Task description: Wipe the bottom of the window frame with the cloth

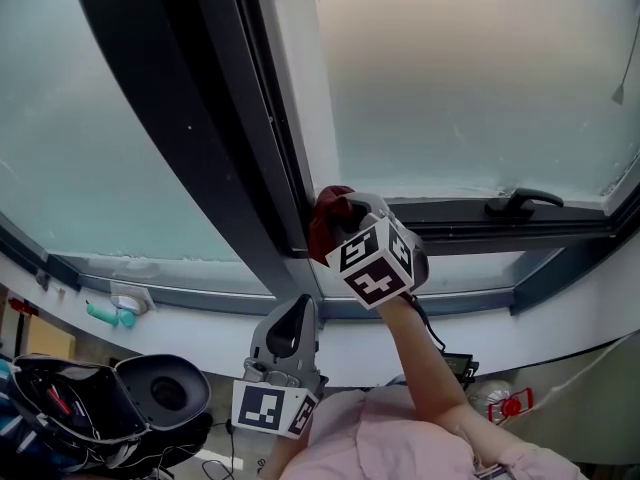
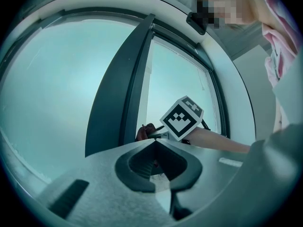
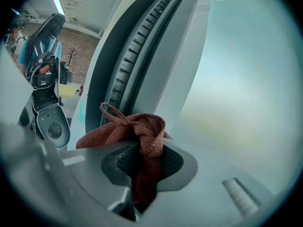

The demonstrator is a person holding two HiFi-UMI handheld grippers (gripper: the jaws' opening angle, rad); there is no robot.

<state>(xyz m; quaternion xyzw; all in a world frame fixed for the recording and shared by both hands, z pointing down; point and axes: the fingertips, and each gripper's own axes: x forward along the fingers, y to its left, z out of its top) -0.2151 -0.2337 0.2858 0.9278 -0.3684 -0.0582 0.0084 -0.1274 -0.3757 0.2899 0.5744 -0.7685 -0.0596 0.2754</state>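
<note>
Head view: the right gripper (image 1: 348, 211) carries a reddish cloth (image 1: 325, 220) at its tip, by the foot of the dark window frame (image 1: 240, 148). The left gripper (image 1: 296, 306) sits below it, near. Left gripper view: the jaws are closed together with nothing between them. Right gripper view: the jaws are clamped on the cloth, which bunches just ahead of them, with the frame beyond.

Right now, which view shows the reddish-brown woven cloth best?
The right gripper view: the reddish-brown woven cloth fills its centre, pinched in the right gripper, weave and loop clear. The head view shows only a half-hidden dark red bunch; the left gripper view, a small distant scrap.
</note>
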